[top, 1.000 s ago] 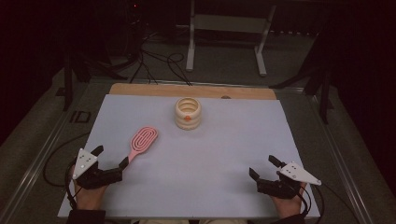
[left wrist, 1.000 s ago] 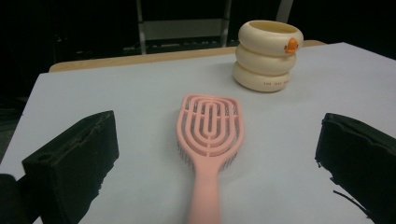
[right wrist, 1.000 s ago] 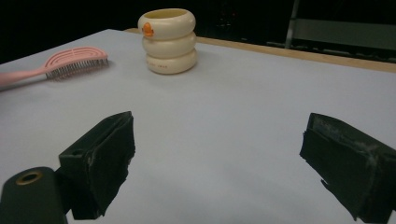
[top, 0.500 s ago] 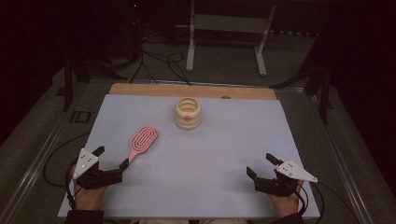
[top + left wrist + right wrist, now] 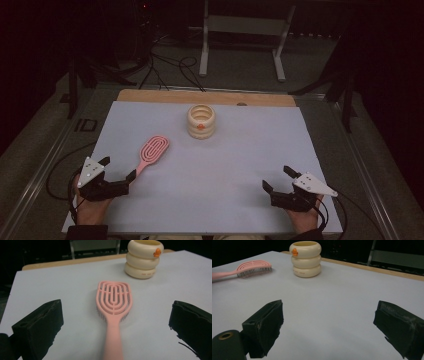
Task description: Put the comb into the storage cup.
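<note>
A pink hairbrush (image 5: 152, 151) lies on the white sheet (image 5: 240, 165) at the left, its handle pointing toward my left gripper (image 5: 118, 168). That gripper is open, its jaws standing either side of the handle's end (image 5: 113, 340) without touching it. The brush head (image 5: 113, 298) faces bristles down. A cream ringed cup (image 5: 201, 121) with an orange mark stands upright at the far middle. My right gripper (image 5: 277, 178) rests open near the front right, with bare sheet between its jaws (image 5: 328, 315). From that gripper the cup (image 5: 305, 258) and the brush (image 5: 253, 267) sit far off to the left.
A wooden strip (image 5: 210, 97) runs along the table's far edge. Beyond it are a metal stand (image 5: 240, 40) and cables on the dark floor (image 5: 165, 65). Metal rails border the table on both sides.
My right gripper has drifted slightly to the left. The left gripper, the brush and the cup have stayed put.
</note>
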`<state>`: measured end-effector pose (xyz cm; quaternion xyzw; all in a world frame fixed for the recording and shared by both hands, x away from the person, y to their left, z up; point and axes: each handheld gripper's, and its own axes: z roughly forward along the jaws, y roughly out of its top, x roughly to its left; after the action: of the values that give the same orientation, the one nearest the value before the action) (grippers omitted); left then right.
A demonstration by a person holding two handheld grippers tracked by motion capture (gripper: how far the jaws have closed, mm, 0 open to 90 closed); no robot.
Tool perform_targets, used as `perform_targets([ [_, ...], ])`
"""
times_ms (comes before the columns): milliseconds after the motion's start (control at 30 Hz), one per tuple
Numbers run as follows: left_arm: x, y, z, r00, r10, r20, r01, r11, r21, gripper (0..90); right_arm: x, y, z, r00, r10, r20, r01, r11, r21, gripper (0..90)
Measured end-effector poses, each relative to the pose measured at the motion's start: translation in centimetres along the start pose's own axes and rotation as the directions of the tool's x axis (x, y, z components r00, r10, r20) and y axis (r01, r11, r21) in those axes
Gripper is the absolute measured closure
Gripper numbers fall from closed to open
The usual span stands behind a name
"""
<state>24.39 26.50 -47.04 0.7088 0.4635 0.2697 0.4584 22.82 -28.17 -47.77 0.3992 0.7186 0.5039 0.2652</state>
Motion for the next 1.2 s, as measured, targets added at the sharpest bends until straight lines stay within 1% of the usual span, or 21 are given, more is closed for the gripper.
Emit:
perform_targets([
  [100, 0.1, 0.4, 0.2, 0.9999, 0.008, -0.009, -0.007, 0.9994, 0.034, 0.2, -0.1, -0.1, 0.0, 1.0, 0.004, 0.003, -0.004, 1.0, 0.0, 8.2],
  [133, 0.1, 0.4, 0.2, 0.9999, 0.008, -0.009, -0.007, 0.9994, 0.034, 0.2, -0.1, -0.1, 0.0, 1.0, 0.004, 0.003, -0.004, 1.0, 0.0, 8.2],
  [167, 0.1, 0.6, 0.5, 0.9999, 0.005, -0.012, -0.004, 0.9986, 0.053, 0.2, 0.0, -0.1, 0.1, 1.0, 0.004, 0.004, -0.004, 1.0, -0.001, 8.2],
  [267, 0.2, 0.8, 0.6, 1.0, -0.002, -0.009, 0.003, 0.998, 0.062, 0.2, 0.0, -0.1, 0.1, 1.0, 0.003, 0.005, -0.003, 1.0, -0.001, 8.3],
  [300, 0.3, 1.1, 0.9, 0.9999, 0.001, -0.012, 0.0, 0.9962, 0.087, 0.2, 0.0, -0.1, 0.2, 0.9999, 0.002, 0.01, -0.002, 1.0, 0.002, 8.3],
  [333, 0.3, 1.2, 1.1, 0.9999, 0.002, -0.016, 0.0, 0.995, 0.1, 0.2, -0.1, -0.2, 0.3, 1.0, 0.005, 0.009, -0.005, 1.0, 0.005, 8.3],
  [400, 0.3, 1.3, 1.2, 0.9998, 0.003, -0.02, -0.001, 0.9943, 0.106, 0.2, 0.0, -0.2, 0.3, 0.9999, 0.005, 0.009, -0.005, 1.0, 0.006, 8.3],
  [433, 0.4, 1.5, 1.5, 0.9998, -0.002, -0.019, 0.004, 0.9919, 0.127, 0.2, 0.0, -0.2, 0.3, 0.9999, 0.005, 0.009, -0.005, 1.0, 0.007, 8.2],
  [467, 0.4, 1.5, 1.5, 0.9998, -0.002, -0.019, 0.004, 0.9919, 0.127, 0.2, 0.0, -0.2, 0.3, 0.9999, 0.004, 0.01, -0.005, 1.0, 0.008, 8.3],
  [533, 0.4, 1.7, 1.9, 0.9997, 0.011, -0.022, -0.007, 0.9884, 0.152, 0.2, 0.0, -0.2, 0.3, 0.9999, 0.004, 0.011, -0.004, 1.0, 0.009, 8.3],
  [567, 0.4, 1.7, 1.9, 0.9997, 0.011, -0.022, -0.007, 0.9884, 0.152, 0.2, 0.0, -0.2, 0.3, 0.9999, 0.004, 0.011, -0.004, 1.0, 0.009, 8.3],
  [600, 0.4, 1.9, 2.2, 0.9994, 0.022, -0.027, -0.017, 0.9847, 0.174, 0.2, -0.1, -0.3, 0.2, 0.9999, 0.007, 0.013, -0.007, 1.0, 0.007, 8.3],
  [667, 0.4, 2.0, 2.3, 0.9994, 0.023, -0.027, -0.018, 0.9834, 0.181, 0.2, -0.1, -0.3, 0.2, 0.9999, 0.008, 0.014, -0.008, 1.0, 0.007, 8.3],
  [767, 0.4, 2.3, 2.8, 0.9986, 0.04, -0.034, -0.032, 0.9768, 0.212, 0.2, -0.1, -0.3, 0.2, 0.9999, 0.009, 0.014, -0.009, 1.0, 0.006, 8.3],
  [800, 0.4, 2.3, 2.8, 0.9986, 0.04, -0.034, -0.032, 0.9768, 0.212, 0.2, -0.1, -0.3, 0.2, 0.9999, 0.009, 0.014, -0.009, 1.0, 0.006, 8.3],
  [900, 0.4, 2.5, 3.2, 0.9977, 0.055, -0.04, -0.044, 0.971, 0.235, 0.2, 0.0, -0.3, 0.3, 1.0, 0.004, 0.009, -0.004, 1.0, 0.01, 8.3],
  [933, 0.3, 2.6, 3.5, 0.9967, 0.064, -0.049, -0.05, 0.9645, 0.259, 0.2, 0.1, -0.3, 0.3, 1.0, 0.005, 0.008, -0.005, 1.0, 0.01, 8.3],
  [1000, 0.3, 2.6, 3.5, 0.9967, 0.064, -0.049, -0.05, 0.9645, 0.259, 0.2, 0.1, -0.3, 0.3, 1.0, 0.001, 0.009, -0.001, 1.0, 0.012, 8.3],
  [1033, 0.3, 2.9, 4.1, 0.9962, 0.071, -0.051, -0.052, 0.9518, 0.302, 0.2, 0.1, -0.3, 0.3, 1.0, 0.001, 0.009, -0.001, 1.0, 0.012, 8.3],
  [1100, 0.2, 3.0, 4.4, 0.9952, 0.083, -0.051, -0.062, 0.9443, 0.323, 0.2, 0.0, -0.3, 0.3, 1.0, 0.002, 0.008, -0.002, 1.0, 0.013, 8.3],
  [1200, 0.1, 3.2, 4.9, 0.9937, 0.102, -0.046, -0.08, 0.9374, 0.339, 0.2, 0.0, -0.3, 0.3, 1.0, 0.003, 0.008, -0.003, 1.0, 0.015, 8.3],
])
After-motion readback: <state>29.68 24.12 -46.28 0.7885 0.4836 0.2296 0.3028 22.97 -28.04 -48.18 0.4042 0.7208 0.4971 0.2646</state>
